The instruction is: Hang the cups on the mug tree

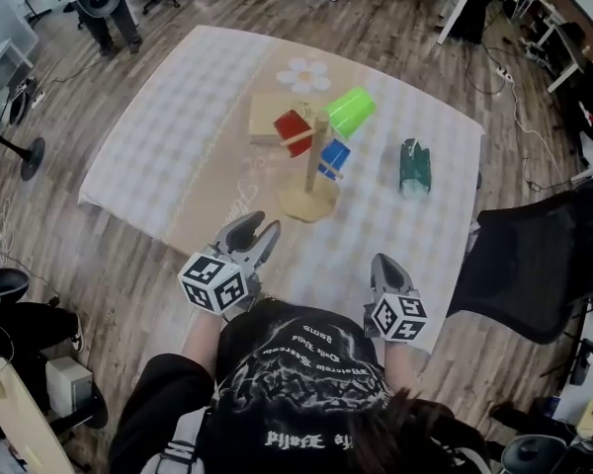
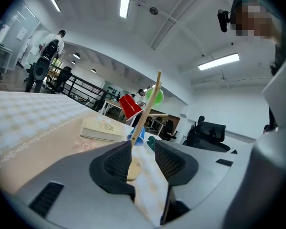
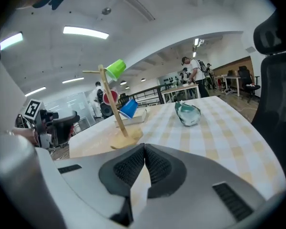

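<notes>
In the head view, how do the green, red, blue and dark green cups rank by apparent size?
1. green cup and dark green cup: too alike to split
2. red cup
3. blue cup

I see a red cup (image 1: 293, 126), green cup (image 1: 351, 112), blue cup (image 1: 334, 156) and dark green cup (image 1: 413, 166); pale wood tree (image 1: 309, 200); cloth (image 1: 158, 136) faintly checked white-beige, with a white flower (image 1: 304, 75).

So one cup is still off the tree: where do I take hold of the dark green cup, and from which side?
Pinch the dark green cup across its body, toward the far, narrower end, coming down from above with the right gripper. It lies on its side, mouth apparently facing you, so that leaves the mouth free for a peg of the mug tree.
</notes>
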`<state>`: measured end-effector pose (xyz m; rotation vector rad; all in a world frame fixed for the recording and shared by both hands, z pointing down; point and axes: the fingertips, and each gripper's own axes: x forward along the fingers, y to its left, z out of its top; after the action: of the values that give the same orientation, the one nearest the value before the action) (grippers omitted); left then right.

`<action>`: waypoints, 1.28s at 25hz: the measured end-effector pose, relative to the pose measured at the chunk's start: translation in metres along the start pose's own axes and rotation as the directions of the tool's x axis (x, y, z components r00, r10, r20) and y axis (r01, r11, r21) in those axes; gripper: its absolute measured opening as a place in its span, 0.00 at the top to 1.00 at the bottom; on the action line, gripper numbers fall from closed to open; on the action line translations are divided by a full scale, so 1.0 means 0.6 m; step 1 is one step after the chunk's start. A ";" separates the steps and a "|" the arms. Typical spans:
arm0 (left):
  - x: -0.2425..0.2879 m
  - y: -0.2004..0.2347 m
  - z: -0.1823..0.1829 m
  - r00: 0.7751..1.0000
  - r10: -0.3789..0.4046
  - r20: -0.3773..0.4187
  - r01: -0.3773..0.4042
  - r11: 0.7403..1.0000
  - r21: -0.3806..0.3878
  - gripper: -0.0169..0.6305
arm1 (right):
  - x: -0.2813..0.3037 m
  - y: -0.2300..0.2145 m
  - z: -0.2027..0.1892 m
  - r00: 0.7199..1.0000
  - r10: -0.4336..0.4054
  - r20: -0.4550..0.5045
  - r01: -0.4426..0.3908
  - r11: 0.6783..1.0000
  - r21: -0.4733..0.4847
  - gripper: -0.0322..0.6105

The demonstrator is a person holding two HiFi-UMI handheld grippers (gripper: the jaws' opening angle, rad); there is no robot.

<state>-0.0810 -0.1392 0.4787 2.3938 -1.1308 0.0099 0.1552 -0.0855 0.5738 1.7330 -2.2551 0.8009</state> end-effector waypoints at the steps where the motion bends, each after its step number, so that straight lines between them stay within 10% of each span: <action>1: -0.005 0.000 -0.004 1.000 0.011 0.000 -0.011 1.000 -0.003 0.73 | -0.001 0.008 0.013 1.000 0.011 0.020 -0.011 1.000 -0.011 0.94; 20: -0.013 -0.043 -0.043 0.998 -0.035 -0.057 0.034 0.999 -0.008 0.94 | -0.030 0.080 0.132 0.979 0.076 0.191 -0.039 0.981 -0.187 0.94; 32: -0.023 -0.007 -0.031 0.993 0.107 -0.043 -0.106 0.994 0.022 0.94 | -0.026 0.093 0.129 0.982 0.037 0.182 0.008 0.971 -0.241 0.94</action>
<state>-0.0832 -0.1190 0.4904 2.3358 -1.2421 0.1091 0.1208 -0.1031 0.4853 1.7401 -2.3691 0.3598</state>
